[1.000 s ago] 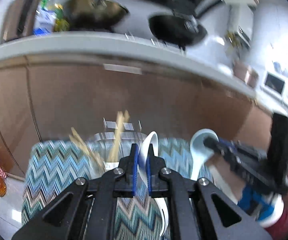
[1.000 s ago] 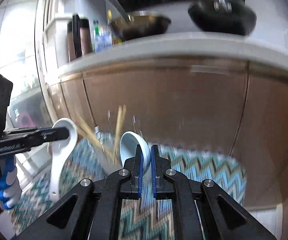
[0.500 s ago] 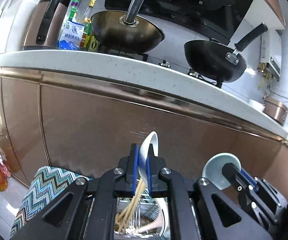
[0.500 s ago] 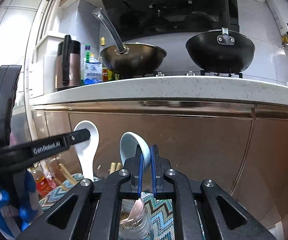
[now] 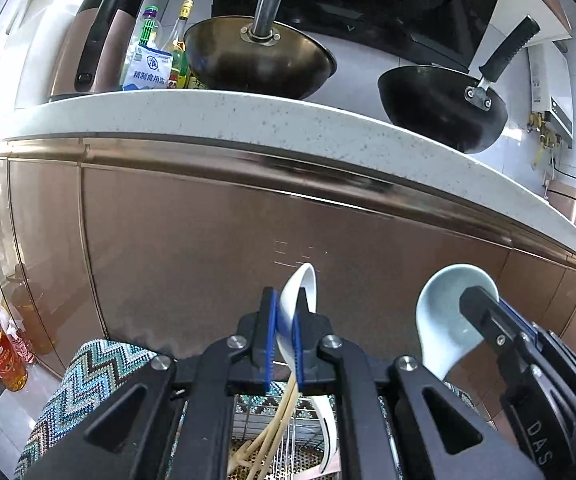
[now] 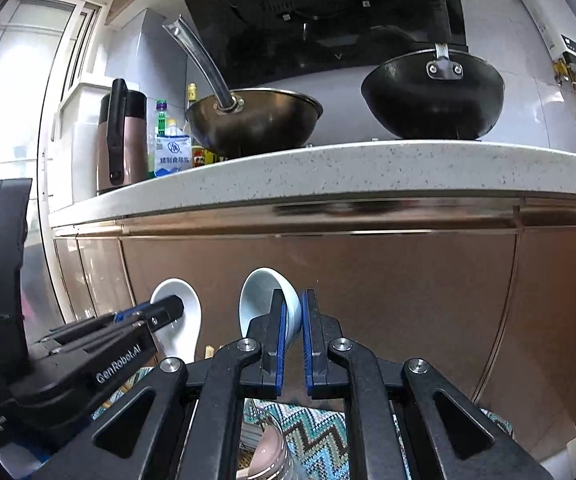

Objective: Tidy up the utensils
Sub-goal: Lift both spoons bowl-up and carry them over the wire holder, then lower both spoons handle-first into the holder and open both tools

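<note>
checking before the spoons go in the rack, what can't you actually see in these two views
- White spoon handle end: left wrist view, behind the left gripper fingers.
- Blue spoon handle: right wrist view, hidden by the right gripper.
- Rack outline: left wrist view, seen only through gaps in the gripper frame, cut off below.
- Chopsticks tips: same view, hidden by the gripper frame.

surface: zigzag cloth (image 5: 84, 380) | on it: wire rack (image 5: 288, 436) | counter (image 5: 248, 116): 2 woks
</note>
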The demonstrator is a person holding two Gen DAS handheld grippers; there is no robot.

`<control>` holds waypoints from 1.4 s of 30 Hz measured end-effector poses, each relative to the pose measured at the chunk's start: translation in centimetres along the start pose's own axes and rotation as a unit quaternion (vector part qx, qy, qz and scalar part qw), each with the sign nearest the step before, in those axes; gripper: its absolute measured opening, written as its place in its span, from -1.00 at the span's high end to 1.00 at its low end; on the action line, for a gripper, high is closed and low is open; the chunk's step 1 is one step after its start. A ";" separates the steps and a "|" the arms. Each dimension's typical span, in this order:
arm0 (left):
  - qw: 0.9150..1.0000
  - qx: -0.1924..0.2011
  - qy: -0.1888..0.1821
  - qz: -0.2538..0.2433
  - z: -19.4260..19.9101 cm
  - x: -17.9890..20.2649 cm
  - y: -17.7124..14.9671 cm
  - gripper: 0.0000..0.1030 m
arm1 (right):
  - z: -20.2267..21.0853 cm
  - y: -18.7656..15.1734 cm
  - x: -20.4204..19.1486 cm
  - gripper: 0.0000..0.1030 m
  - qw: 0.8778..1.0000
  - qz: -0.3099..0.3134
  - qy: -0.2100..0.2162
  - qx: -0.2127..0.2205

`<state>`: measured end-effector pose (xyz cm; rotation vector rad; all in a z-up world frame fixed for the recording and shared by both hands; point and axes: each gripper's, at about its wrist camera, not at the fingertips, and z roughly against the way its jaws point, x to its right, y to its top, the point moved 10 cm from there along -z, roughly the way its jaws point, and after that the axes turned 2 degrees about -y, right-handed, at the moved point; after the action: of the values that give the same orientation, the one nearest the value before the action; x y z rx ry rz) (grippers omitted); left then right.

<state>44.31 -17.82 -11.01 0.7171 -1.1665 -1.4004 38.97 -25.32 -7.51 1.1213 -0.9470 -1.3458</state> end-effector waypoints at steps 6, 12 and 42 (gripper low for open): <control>1.000 0.001 0.005 0.007 -0.2 -0.5 -0.2 0.87 | 0.0 0.0 -0.5 0.86 1.000 0.010 -0.008 0.008; 1.000 -0.001 0.007 0.013 -0.5 -1.0 -0.4 0.87 | 0.2 0.3 -0.6 0.86 1.000 0.014 -0.009 0.017; 0.999 -0.032 -0.009 -0.008 -0.5 -0.6 -2.9 0.77 | 1.8 -4.4 0.2 0.48 1.000 -0.007 -0.018 -0.011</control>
<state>43.81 -17.72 -13.94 0.6716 -1.1256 -1.4541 36.14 -25.29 -11.33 1.0916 -0.9507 -1.3889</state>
